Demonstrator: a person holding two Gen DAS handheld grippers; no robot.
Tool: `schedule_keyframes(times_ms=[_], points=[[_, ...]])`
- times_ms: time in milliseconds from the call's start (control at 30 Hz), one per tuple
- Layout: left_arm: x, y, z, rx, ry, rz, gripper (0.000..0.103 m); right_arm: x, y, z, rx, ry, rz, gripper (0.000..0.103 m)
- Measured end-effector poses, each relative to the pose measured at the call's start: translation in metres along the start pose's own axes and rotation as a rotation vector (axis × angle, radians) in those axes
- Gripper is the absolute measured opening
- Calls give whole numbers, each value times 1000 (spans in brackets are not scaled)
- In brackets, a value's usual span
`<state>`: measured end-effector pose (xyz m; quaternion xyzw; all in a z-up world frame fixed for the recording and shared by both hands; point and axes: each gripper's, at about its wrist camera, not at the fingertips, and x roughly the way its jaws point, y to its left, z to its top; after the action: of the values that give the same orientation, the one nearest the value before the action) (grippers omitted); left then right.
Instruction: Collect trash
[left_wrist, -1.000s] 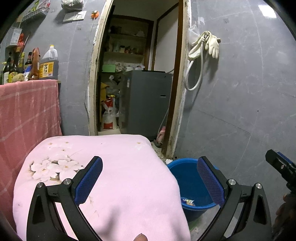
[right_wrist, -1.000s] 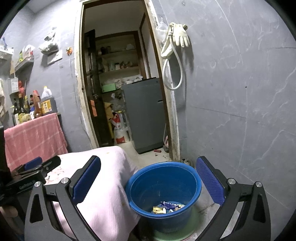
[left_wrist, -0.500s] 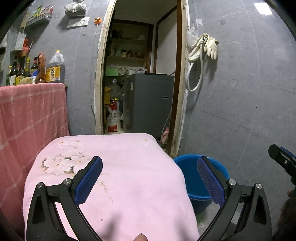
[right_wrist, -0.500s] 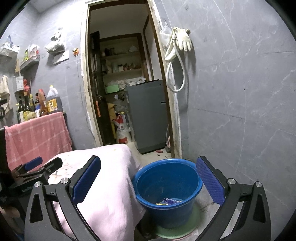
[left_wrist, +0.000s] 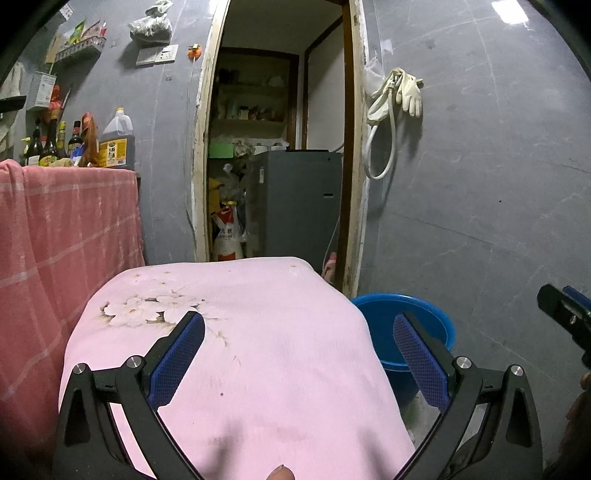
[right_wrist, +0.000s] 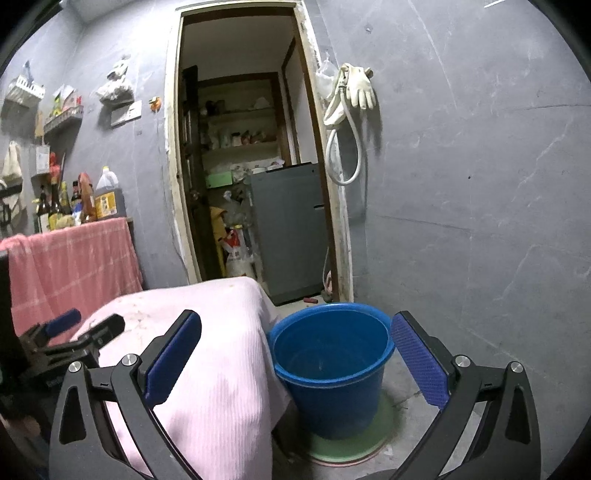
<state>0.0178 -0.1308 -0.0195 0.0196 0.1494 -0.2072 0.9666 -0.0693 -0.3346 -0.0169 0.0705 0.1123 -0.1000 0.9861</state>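
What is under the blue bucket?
The blue bucket stands on a flat green disc with a pinkish edge, on the floor. The bucket hides the disc's middle.

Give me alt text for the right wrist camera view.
The open, empty right tool hovers over a round blue plastic bucket on a green floor mat, beside a pink cloth-covered table; an open doorway lies beyond.

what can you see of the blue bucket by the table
The blue bucket looks like smooth plastic, round, with a rolled rim and walls tapering downward. It stands upright on a pale green mat on the floor, below the doorway, against the hanging edge of the pink cloth. Its bottom is out of sight in both views.
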Motion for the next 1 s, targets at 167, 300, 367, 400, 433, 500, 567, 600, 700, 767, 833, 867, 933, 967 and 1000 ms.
schedule_keyframes(times_ms=[167,300,367,400,433,500,567,600,700,767,833,867,933,967,1000], points=[[-16,1,-12,7,-30,19,100,-9,6,-14,-28,-25,19,103],[-27,3,-24,12,-52,44,100,-14,12,-21,-39,-48,40,103],[-31,7,-30,0,-57,50,100,-14,16,-24,-48,-55,47,103],[-32,9,-32,-5,-55,52,100,-14,18,-27,-49,-59,53,103],[-33,10,-34,-6,-54,54,100,-14,20,-29,-48,-60,57,103],[-35,11,-37,5,-58,69,100,-13,23,-33,-48,-61,62,103],[-37,12,-41,9,-65,74,100,-10,25,-36,-50,-61,63,103],[-38,14,-43,7,-67,76,100,-9,25,-37,-50,-58,65,103],[-40,16,-51,6,-63,85,100,-5,25,-41,-59,-47,57,103],[-39,16,-56,10,-57,90,100,-2,27,-44,-77,-44,45,103],[-36,18,-60,7,-49,93,100,1,26,-48,-79,-33,40,103],[-35,19,-61,3,-47,96,100,2,25,-50,-75,-28,37,103],[-34,20,-63,-5,-46,97,100,5,24,-53,-69,-20,29,103],[-34,21,-64,-7,-49,97,100,5,24,-54,-68,-20,28,103],[-34,22,-65,-7,-53,98,100,5,24,-55,-70,-20,27,103]])
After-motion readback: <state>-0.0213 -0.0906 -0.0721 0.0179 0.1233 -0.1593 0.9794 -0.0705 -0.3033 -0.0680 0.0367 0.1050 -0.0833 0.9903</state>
